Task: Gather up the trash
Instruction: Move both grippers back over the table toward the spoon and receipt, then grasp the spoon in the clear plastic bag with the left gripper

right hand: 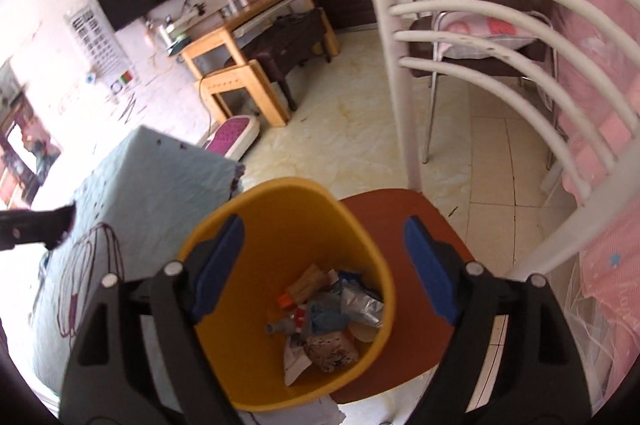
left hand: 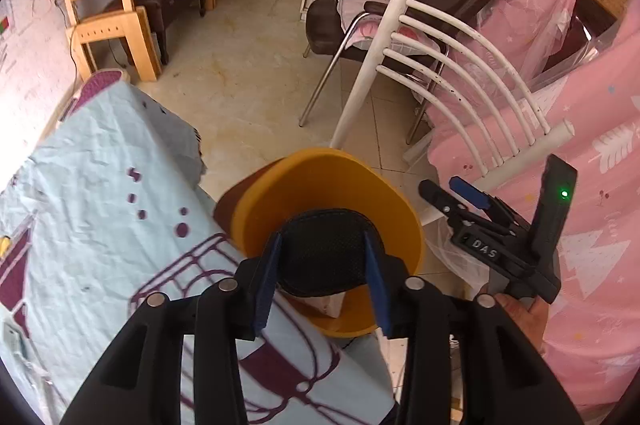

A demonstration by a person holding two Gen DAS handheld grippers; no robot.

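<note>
The left gripper [left hand: 322, 257] clamps a black mesh pad [left hand: 324, 249] above the yellow bin [right hand: 288, 289] (already littered), right gripper [right hand: 324, 265] gaping empty.

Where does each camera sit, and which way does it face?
Left wrist: on the left hand-held gripper, facing down at the round yellow plastic bin; a black mesh piece sits between its fingers; the right hand-held gripper and a hand show.
Right wrist: on the right hand-held gripper, open, facing down into the bin.
Shared: bin, white slatted chair.
</note>
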